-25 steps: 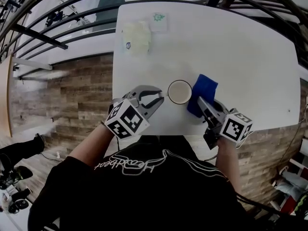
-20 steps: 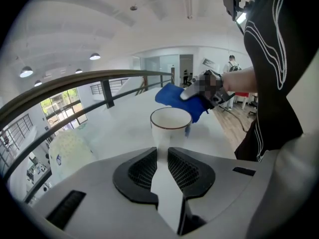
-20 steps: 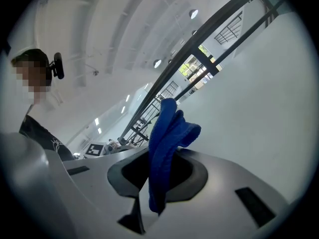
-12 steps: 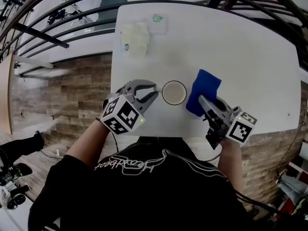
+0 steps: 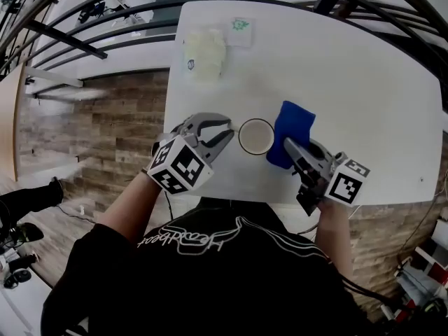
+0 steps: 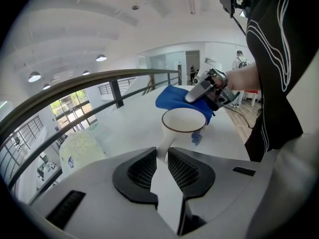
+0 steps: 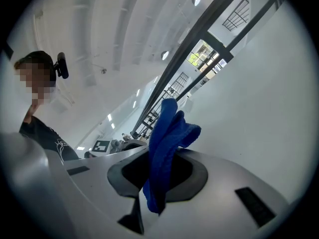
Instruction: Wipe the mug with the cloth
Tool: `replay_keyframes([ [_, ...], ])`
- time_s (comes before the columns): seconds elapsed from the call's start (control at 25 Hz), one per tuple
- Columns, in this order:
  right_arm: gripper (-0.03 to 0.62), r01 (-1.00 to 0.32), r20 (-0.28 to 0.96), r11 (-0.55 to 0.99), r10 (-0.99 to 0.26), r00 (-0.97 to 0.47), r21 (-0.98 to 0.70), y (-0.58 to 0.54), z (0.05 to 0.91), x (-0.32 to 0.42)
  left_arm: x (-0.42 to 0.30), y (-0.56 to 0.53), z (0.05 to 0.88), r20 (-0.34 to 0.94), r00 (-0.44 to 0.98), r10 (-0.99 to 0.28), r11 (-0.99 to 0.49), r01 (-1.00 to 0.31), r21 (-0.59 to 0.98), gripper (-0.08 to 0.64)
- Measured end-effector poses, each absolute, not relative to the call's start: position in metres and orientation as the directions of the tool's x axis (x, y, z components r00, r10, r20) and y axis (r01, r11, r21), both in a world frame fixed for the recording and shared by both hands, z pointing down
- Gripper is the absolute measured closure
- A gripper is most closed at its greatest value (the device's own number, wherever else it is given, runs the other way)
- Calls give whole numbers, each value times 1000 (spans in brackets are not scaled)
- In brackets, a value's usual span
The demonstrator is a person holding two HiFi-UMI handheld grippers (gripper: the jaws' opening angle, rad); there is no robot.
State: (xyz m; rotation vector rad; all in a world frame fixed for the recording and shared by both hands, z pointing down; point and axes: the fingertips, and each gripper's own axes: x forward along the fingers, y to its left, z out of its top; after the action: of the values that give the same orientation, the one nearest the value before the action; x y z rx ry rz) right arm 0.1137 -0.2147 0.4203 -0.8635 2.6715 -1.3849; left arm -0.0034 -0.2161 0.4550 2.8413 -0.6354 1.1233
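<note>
A white mug [image 5: 256, 136] with a dark rim stands near the front edge of the white table [image 5: 364, 82]. My left gripper [image 5: 228, 133] is shut on its handle, which shows pinched between the jaws in the left gripper view, below the mug [image 6: 183, 125]. To the mug's right, my right gripper [image 5: 287, 144] is shut on a blue cloth [image 5: 290, 126]. The cloth touches the mug's right side. Seen from the right gripper [image 7: 162, 158], the blue cloth [image 7: 168, 138] sticks up out of the jaws.
A pale speckled bundle [image 5: 204, 53] and a small card with green print [image 5: 240, 26] lie at the table's far left. The bundle [image 6: 82, 148] shows left of the mug in the left gripper view. A dark railing [image 5: 105, 19] runs behind the table.
The right gripper has brought the blue cloth in against the mug's right side. The left gripper keeps its hold on the handle, and the mug has shifted slightly.
</note>
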Motion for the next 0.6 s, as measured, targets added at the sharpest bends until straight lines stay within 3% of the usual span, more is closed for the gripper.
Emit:
replay_keyframes([
  [0.44, 531, -562, 419, 457, -380, -824, -690, -222, 463, 108, 0, -216, 455, 647, 654, -391, -899, -421, -117, 494],
  [0.6, 531, -545, 405, 483, -370, -836, -685, -230, 458, 117, 3, -220, 454, 642, 656, -398, -902, -408, -141, 494],
])
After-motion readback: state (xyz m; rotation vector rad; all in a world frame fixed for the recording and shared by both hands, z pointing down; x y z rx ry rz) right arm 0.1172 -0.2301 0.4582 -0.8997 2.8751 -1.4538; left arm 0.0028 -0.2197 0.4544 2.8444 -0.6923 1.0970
